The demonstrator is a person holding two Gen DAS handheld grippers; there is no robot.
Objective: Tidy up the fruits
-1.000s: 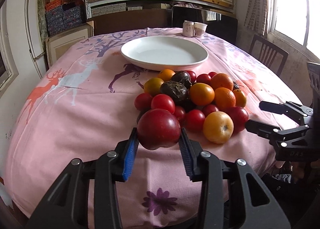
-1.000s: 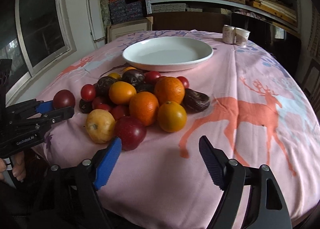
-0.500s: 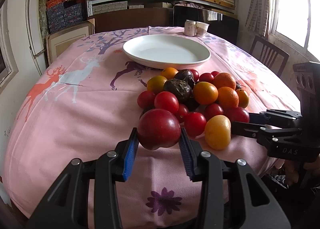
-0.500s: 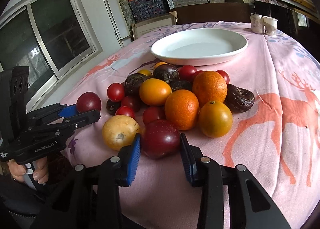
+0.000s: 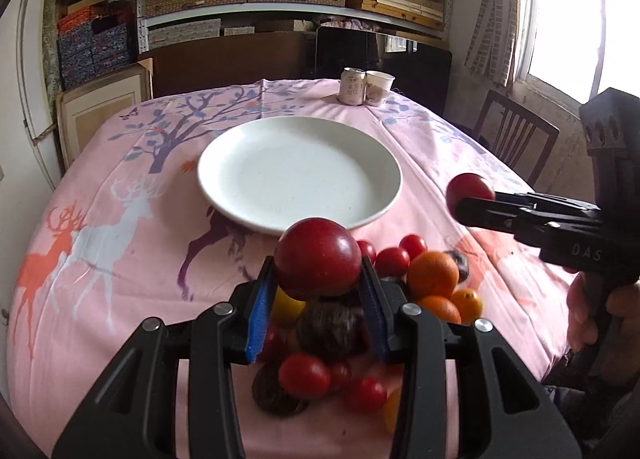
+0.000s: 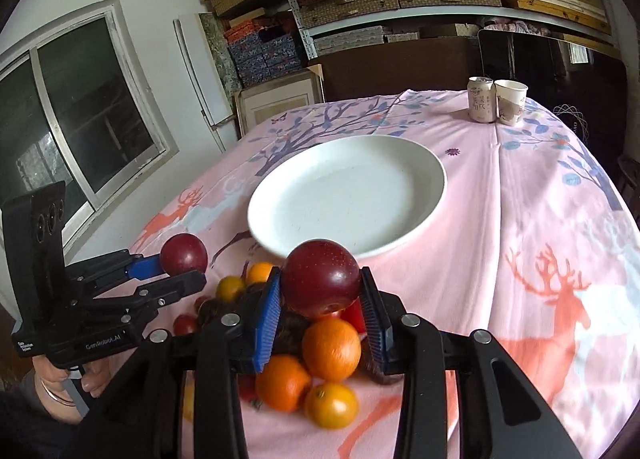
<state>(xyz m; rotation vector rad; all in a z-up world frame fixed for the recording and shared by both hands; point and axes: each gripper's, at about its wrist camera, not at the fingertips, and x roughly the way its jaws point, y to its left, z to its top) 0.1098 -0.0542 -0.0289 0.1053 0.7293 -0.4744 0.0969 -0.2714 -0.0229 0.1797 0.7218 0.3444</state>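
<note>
We view a round table under a pink cloth printed with deer and trees (image 5: 100, 219). At its centre lies a wide, shallow white plate (image 5: 224, 163), bare of fruit. Nearer us sits the heap of small red, orange and dark wrinkled fruits (image 6: 320, 363), resting on the cloth just short of the plate's rim. Above that heap we carry two loads. Our left gripper (image 5: 318, 291) is closed on a round, dark red plum-like fruit (image 5: 318, 257), pinched between blue pads; our right gripper (image 6: 320, 299) clamps a similar glossy red fruit (image 6: 322, 275). We judge the step to be transport from heap to plate. The next move calls for carrying each fruit over the rim, lowering, then opening the jaws gently, apart from one another so neither rolls off.
</note>
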